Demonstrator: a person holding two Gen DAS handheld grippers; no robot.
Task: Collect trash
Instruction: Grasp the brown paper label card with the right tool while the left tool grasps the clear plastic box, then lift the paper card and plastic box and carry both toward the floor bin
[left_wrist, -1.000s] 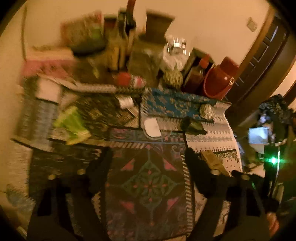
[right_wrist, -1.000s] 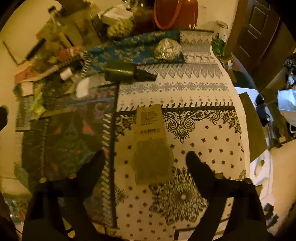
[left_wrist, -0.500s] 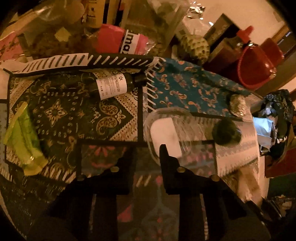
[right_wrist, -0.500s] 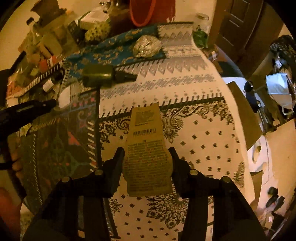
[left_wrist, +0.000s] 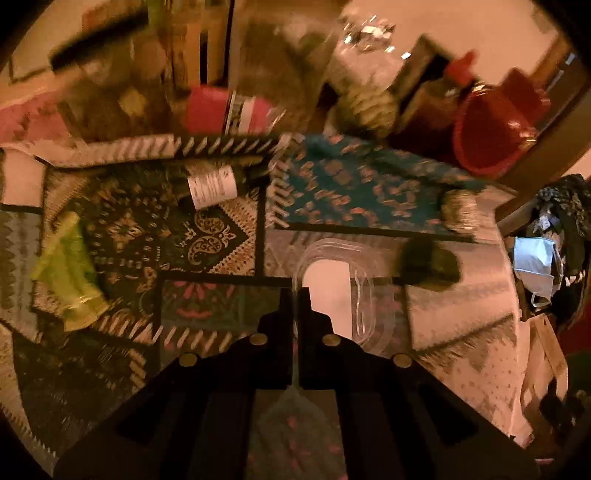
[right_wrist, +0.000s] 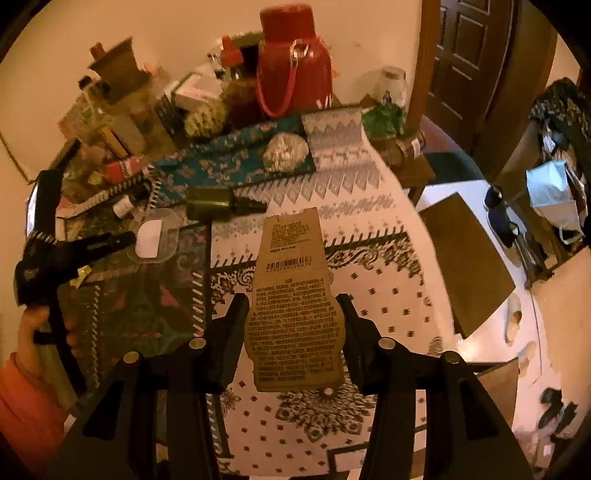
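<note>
Jaws of the left gripper (left_wrist: 295, 295) are pressed nearly together on the thin rim of a clear plastic tray (left_wrist: 364, 295) that lies flat on the patterned worktop (left_wrist: 207, 236). Those of the right gripper (right_wrist: 295, 306) pinch a brown cardboard tag (right_wrist: 291, 295) by its two side edges and hold it above the cloth.

The tray grip looks the weaker of the two. Only the edge of a slick, flexible lip is caught, so a lift could bend the rim and let it slide out, or tip the tray onto the dark green bottle (left_wrist: 430, 262) just beside its far end. The tag is stiff only along its length; squeezed harder across its width, it could bow and pop free.

The tray's long axis runs away from the left gripper, roughly in line with the fingers, and the white label inside follows it. The tag's long axis also runs along the right fingers, narrow barcode end pointing away toward the crumpled foil ball (right_wrist: 286, 151).
</note>
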